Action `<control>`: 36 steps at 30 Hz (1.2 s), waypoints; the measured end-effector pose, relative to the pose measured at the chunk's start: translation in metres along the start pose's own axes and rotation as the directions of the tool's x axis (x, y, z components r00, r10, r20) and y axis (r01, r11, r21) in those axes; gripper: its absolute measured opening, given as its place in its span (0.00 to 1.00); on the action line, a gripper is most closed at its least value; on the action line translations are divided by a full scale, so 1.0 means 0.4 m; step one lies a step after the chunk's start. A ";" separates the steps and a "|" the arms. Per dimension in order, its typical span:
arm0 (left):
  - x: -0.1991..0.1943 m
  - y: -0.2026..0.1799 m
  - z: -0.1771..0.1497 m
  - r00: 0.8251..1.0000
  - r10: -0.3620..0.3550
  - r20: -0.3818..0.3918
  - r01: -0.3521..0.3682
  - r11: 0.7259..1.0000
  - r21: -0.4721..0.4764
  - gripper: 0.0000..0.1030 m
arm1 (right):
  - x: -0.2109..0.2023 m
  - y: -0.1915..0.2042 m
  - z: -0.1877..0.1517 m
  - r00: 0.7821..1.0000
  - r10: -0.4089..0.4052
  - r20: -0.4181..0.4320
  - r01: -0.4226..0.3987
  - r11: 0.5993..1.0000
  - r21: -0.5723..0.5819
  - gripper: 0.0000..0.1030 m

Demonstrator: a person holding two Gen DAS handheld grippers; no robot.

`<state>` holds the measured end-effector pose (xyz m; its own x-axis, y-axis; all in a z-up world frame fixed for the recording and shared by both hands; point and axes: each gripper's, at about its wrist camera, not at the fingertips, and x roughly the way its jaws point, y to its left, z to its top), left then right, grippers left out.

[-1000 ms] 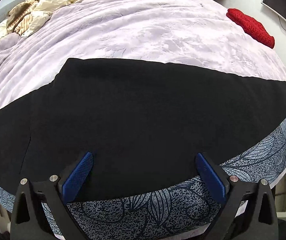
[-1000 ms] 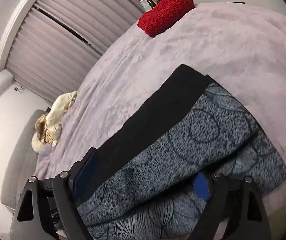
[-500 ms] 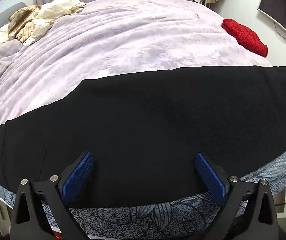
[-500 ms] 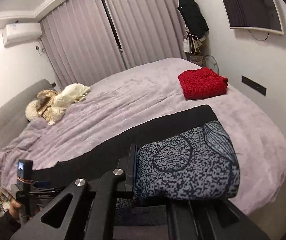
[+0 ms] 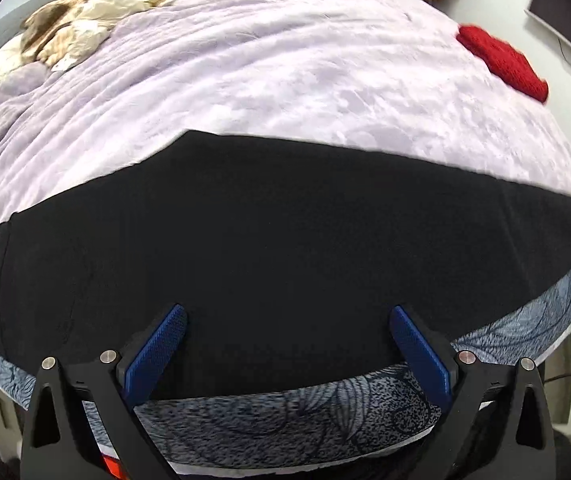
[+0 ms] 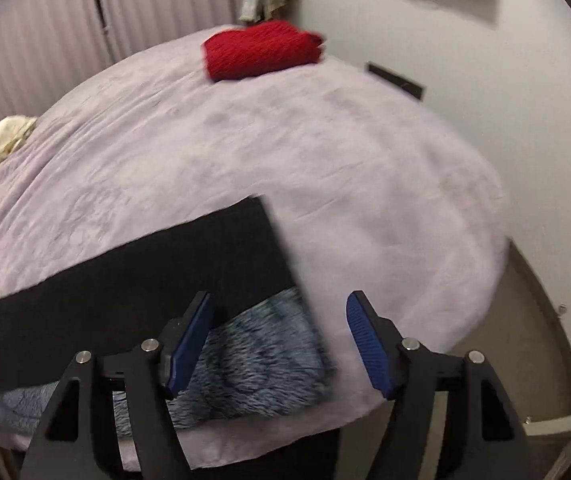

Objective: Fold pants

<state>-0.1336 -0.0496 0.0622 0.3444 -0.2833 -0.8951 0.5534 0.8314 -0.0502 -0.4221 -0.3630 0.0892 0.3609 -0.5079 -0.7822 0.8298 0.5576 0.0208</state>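
The pants (image 5: 277, 248) lie flat along the near edge of the lilac bed, black inner side up with a blue-grey leaf-print strip (image 5: 285, 420) showing along the front. My left gripper (image 5: 285, 344) is open and empty just above the middle of their near edge. In the right wrist view the pants' right end (image 6: 213, 280) lies on the bed, black over the print (image 6: 253, 364). My right gripper (image 6: 281, 332) is open and empty over that end's corner. The view is blurred.
A folded red knit (image 5: 501, 62) (image 6: 261, 48) lies at the far right of the lilac bedspread (image 5: 285, 80). A heap of cream and brown clothes (image 5: 73, 28) sits at the far left. The wall and floor are close on the right (image 6: 541, 320).
My right gripper has let go of the print fabric, opened and drawn back; the pants' right end now lies on the bed. The left gripper stays open, shifting slightly.
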 end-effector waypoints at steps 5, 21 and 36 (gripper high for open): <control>0.001 -0.086 0.023 0.999 0.001 0.033 -0.004 0.995 0.098 0.99 | -0.134 0.165 0.013 0.965 0.225 0.134 -0.199 0.963 -0.183 0.87; 0.049 0.215 -0.008 0.978 0.211 -0.006 -0.210 0.969 -0.133 1.00 | 0.136 0.421 -0.084 0.997 0.065 -0.044 -0.078 0.891 -0.447 1.00; 0.060 -0.001 0.134 0.988 0.133 0.072 -0.133 0.991 -0.009 1.00 | 0.029 0.534 -0.052 0.974 0.227 0.002 -0.203 0.874 -0.441 1.00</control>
<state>-0.0849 -0.0823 0.0643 0.4688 -0.2038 -0.8595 0.4956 0.8661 0.0649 -0.2495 -0.2361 0.0716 0.5403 -0.3694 -0.7560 0.4646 0.8801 -0.0980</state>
